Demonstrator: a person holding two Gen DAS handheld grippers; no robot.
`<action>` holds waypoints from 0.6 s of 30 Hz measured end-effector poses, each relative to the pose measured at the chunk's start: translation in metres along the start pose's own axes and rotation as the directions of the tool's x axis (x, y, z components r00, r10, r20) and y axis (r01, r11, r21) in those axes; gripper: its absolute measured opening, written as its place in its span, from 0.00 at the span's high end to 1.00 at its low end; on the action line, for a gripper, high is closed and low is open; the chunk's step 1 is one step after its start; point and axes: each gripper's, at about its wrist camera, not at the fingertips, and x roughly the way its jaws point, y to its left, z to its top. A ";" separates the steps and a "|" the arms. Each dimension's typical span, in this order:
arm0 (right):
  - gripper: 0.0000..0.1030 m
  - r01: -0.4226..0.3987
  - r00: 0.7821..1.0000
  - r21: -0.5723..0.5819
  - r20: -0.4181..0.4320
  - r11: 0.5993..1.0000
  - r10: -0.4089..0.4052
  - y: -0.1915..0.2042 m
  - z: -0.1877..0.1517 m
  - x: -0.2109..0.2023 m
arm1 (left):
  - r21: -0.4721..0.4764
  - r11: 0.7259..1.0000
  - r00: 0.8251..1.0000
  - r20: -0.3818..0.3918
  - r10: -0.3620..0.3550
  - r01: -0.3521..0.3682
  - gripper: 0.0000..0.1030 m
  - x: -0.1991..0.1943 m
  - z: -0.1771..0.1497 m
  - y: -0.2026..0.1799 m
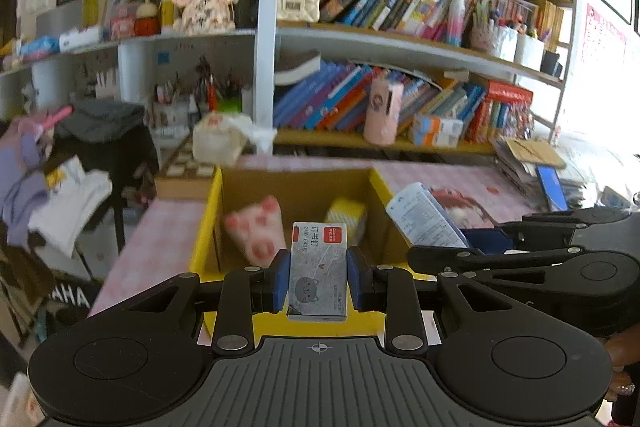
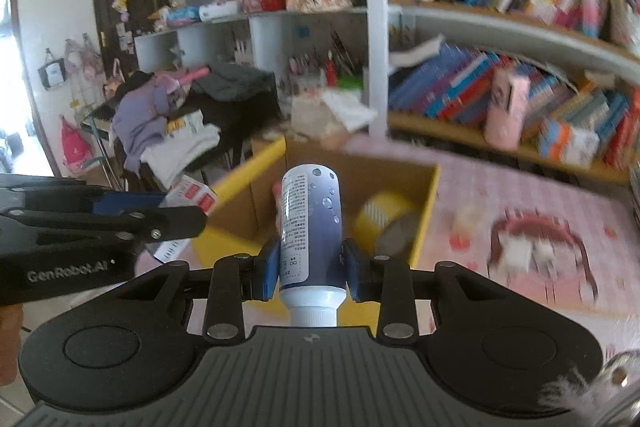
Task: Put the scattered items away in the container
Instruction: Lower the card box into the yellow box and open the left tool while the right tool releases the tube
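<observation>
My left gripper [image 1: 318,277] is shut on a small grey staple box [image 1: 318,267] with a red label, held just over the near wall of a yellow cardboard box [image 1: 208,223]. Inside that box lie a pink-spotted soft item [image 1: 256,227] and a yellow tape roll [image 1: 346,213]. My right gripper [image 2: 308,273] is shut on a blue and white tube [image 2: 310,223], cap toward the camera, above the same yellow box [image 2: 426,211]. In the left wrist view the right gripper [image 1: 480,247] and its tube [image 1: 426,215] show at right. The left gripper [image 2: 176,215] shows at left in the right wrist view.
The box stands on a pink patterned tabletop [image 1: 460,183]. A hair band and small items [image 2: 536,239] lie on the cloth to the box's right. Bookshelves [image 1: 400,99] rise behind, a tissue box [image 1: 218,139] stands at the back, and a chair with clothes [image 1: 80,167] is at left.
</observation>
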 end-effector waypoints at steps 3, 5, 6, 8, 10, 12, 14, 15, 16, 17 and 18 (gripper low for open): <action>0.70 -0.003 1.000 -0.043 0.001 0.999 0.003 -0.006 0.022 0.027 | 0.021 1.000 1.000 0.001 0.014 -0.014 0.73 0.024 0.015 0.004; 0.70 -0.003 1.000 -0.070 -0.025 0.998 0.001 -0.012 0.033 0.050 | 0.024 0.999 1.000 -0.016 0.025 -0.025 0.73 0.046 0.023 0.008; 0.70 0.000 0.999 -0.076 -0.046 0.997 -0.003 -0.015 0.037 0.063 | 0.025 0.999 0.999 -0.029 0.034 -0.033 0.73 0.057 0.025 0.011; 0.70 -0.007 0.995 -0.090 -0.096 0.996 -0.002 -0.022 0.037 0.089 | 0.032 0.998 0.997 -0.064 0.052 -0.050 0.73 0.079 0.027 0.015; 0.70 -0.016 0.988 -0.101 -0.152 0.995 0.000 -0.027 0.036 0.112 | 0.048 0.997 0.993 -0.101 0.068 -0.063 0.73 0.099 0.026 0.017; 0.70 -0.027 0.981 -0.124 -0.194 0.992 0.002 -0.029 0.031 0.130 | 0.063 0.996 0.988 -0.134 0.078 -0.070 0.73 0.115 0.023 0.019; 0.70 -0.047 0.973 -0.155 -0.232 0.987 0.010 -0.028 0.024 0.144 | 0.071 0.995 0.982 -0.168 0.082 -0.071 0.73 0.128 0.019 0.021; 0.70 -0.060 0.965 -0.174 -0.261 0.983 0.013 -0.027 0.021 0.152 | 0.073 0.995 0.978 -0.189 0.084 -0.072 0.73 0.135 0.017 0.022; 0.70 -0.076 0.957 -0.191 -0.289 0.979 0.018 -0.027 0.018 0.160 | 0.072 0.995 0.974 -0.210 0.085 -0.072 0.73 0.141 0.015 0.024; 0.70 -0.091 0.949 -0.205 -0.315 0.975 0.022 -0.026 0.014 0.165 | 0.072 0.995 0.969 -0.230 0.086 -0.071 0.73 0.147 0.012 0.025; 0.70 -0.104 0.939 -0.219 -0.342 0.970 0.024 -0.025 0.011 0.172 | 0.075 0.995 0.965 -0.247 0.086 -0.069 0.73 0.152 0.011 0.026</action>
